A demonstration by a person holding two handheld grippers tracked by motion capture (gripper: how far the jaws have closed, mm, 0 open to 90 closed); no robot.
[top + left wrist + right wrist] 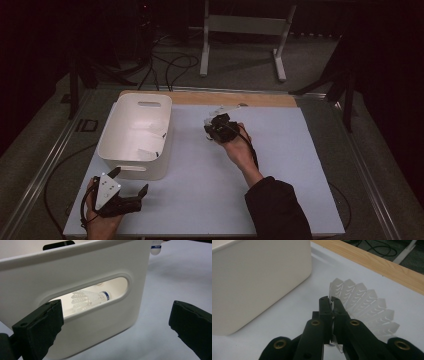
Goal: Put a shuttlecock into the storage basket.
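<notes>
Right gripper view: shuttlecock between right gripper jaws.

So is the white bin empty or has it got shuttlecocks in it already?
Not empty. Through the handle slot of the white bin, at least one shuttlecock lies inside; the high view shows pale shapes on its floor.

The white bin blocks the desk's left side — its right wall just beside the shuttlecock; right and near areas lie open.

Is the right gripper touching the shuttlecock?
Touching. The right gripper view shows the right gripper with its jaws closed on the shuttlecock skirt.
</notes>
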